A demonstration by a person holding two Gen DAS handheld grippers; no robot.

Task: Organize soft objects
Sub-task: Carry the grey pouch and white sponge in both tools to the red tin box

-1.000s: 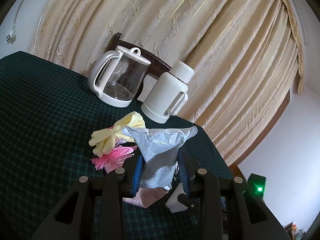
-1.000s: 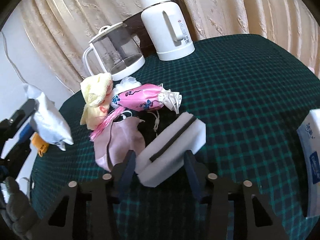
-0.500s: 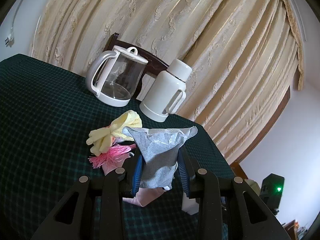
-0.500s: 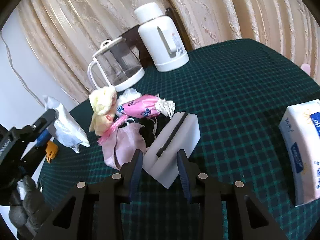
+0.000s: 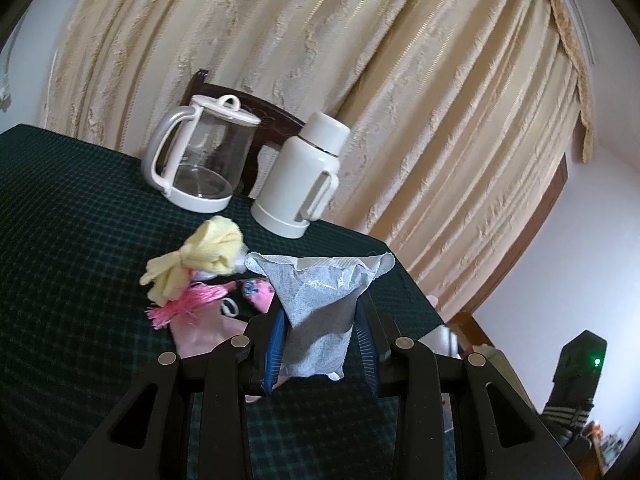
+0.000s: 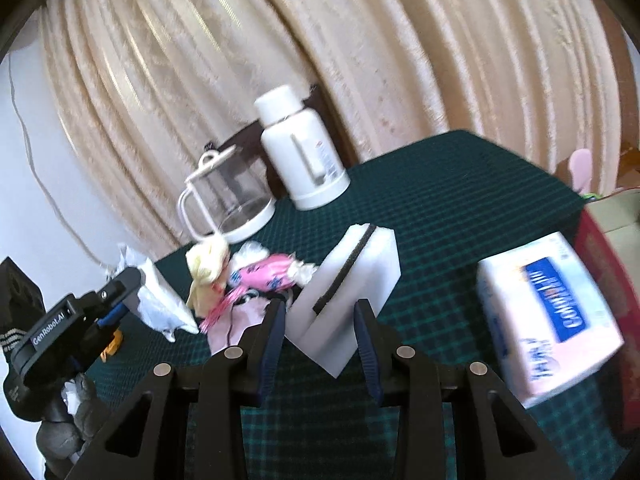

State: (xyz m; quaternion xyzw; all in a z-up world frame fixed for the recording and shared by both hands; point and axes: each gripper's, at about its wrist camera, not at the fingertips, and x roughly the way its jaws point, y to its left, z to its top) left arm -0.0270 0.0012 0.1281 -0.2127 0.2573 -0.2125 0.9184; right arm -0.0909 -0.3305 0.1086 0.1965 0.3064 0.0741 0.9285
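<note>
My left gripper (image 5: 320, 344) is shut on a grey-white cloth pouch (image 5: 318, 304) and holds it above the green checked table (image 5: 72, 240). My right gripper (image 6: 320, 336) is shut on a white sponge block with a dark stripe (image 6: 352, 276), lifted off the table. A pile of soft things lies on the table: a yellow cloth (image 5: 200, 260), a pink tassel (image 5: 188, 306), a pink patterned pouch (image 6: 272, 278) and a pale pink bag (image 5: 204, 332). The left gripper with its pouch also shows in the right wrist view (image 6: 160, 300).
A glass kettle (image 5: 200, 164) and a white thermos jug (image 5: 302, 184) stand at the back of the table before beige curtains. A tissue pack (image 6: 548, 312) lies at the right. A red box edge (image 6: 608, 280) is beyond it.
My right gripper has lifted the sponge block up and away from the pile. The left gripper has kept hold of the grey pouch and drawn back slightly.
</note>
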